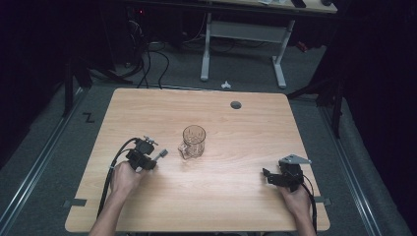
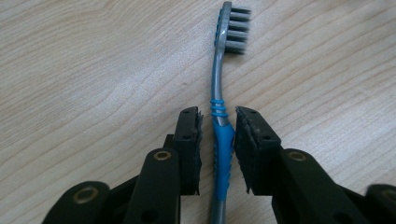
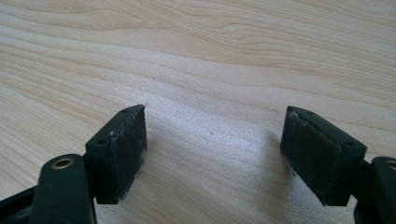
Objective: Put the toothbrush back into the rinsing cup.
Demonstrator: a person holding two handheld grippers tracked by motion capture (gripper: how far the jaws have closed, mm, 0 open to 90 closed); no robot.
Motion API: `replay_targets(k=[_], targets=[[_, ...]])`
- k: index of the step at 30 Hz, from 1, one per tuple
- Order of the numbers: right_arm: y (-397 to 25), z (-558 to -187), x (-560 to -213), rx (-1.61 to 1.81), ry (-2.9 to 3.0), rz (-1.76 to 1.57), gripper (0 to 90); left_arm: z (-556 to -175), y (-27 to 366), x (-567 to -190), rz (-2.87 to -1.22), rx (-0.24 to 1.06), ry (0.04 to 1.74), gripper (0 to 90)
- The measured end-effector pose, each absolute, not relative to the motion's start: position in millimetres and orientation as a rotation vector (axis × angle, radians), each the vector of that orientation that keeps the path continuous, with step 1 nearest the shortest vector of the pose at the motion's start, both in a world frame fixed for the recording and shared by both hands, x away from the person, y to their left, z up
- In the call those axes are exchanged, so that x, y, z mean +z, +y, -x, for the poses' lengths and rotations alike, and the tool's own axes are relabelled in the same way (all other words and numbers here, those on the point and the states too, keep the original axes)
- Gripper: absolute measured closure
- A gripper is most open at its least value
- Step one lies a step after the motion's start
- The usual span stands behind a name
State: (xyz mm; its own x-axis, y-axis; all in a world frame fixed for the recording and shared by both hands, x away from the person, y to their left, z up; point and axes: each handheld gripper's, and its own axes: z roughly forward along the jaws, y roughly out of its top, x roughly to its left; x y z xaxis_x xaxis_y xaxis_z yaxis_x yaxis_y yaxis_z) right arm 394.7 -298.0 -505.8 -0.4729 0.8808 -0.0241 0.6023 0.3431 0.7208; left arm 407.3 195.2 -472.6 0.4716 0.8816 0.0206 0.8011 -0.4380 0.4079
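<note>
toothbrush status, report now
Left gripper jaws astride grey-and-blue plastic toothbrush, small gaps, not clamped. Right gripper open, idle. Clear glass mug beside brush head; path unobstructed.

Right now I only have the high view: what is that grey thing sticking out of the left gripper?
Observer: A toothbrush, grey with a blue grip and dark grey bristles, as seen in the left gripper view.
Operator: Is the gripper clamped on it?
Observer: Not fully. The left gripper has its jaws on either side of the blue grip, and a sliver of gap shows at one jaw.
Operator: Anything in the right gripper?
Observer: No. The right gripper stands wide open, with the bare wood of the table between its jaws.
</note>
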Motion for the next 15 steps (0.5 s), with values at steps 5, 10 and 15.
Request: replay_targets(k=[5,10,15], targets=[[-298.0,-394.7,-505.8,0.919,2.202,-1.301,22.7,-408.7,195.3,-473.6,-2.379,0.318,1.427,72.7],[-298.0,-394.7,-505.8,0.919,2.202,-1.301,22.7,-409.5,195.3,-474.5,-2.378,0.312,1.432,75.0],[-298.1,-394.8,-505.8,0.919,2.201,-1.3,22.7,-410.5,196.2,-474.3,-2.372,0.297,1.441,77.0]])
